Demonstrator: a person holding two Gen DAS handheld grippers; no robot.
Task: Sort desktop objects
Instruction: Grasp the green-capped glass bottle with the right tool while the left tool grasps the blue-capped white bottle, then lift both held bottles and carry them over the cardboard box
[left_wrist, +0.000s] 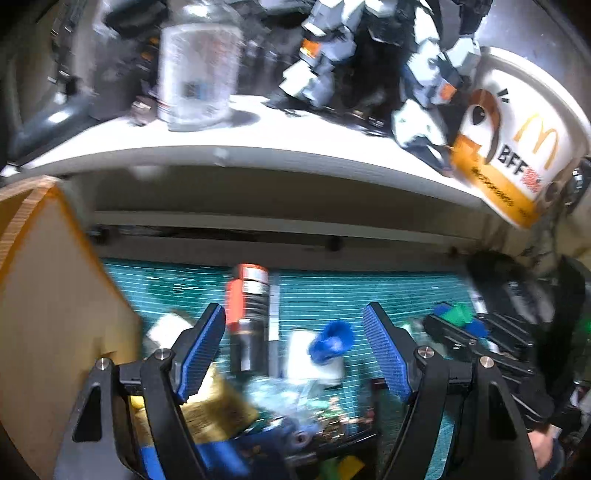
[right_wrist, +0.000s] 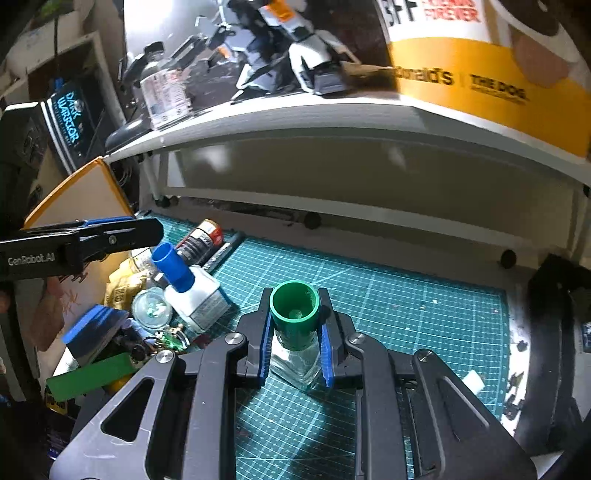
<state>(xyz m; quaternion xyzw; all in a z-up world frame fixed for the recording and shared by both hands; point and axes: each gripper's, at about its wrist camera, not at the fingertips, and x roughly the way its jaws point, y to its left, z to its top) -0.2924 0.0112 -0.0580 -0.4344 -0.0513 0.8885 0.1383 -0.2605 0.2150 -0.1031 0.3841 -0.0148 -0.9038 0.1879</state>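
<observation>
Clamping green-capped glass bottle (right_wrist: 295, 332) between right gripper (right_wrist: 294, 345) pads above cutting mat (right_wrist: 406, 314); left gripper (left_wrist: 293, 354) hovering wide open, empty. Risking slippage on smooth glass.

the left gripper (left_wrist: 293, 347) hangs over the teal cutting mat (left_wrist: 388, 295), its blue-padded jaws spread wide with nothing between them. past the tips, at twelve o'clock, lies a red-and-black marker (left_wrist: 248, 314); a blue-capped white bottle (left_wrist: 319, 354) sits just right of it. at two o'clock, on the white shelf (left_wrist: 258, 155), stands a mcdonald's cup (left_wrist: 517, 140).
</observation>
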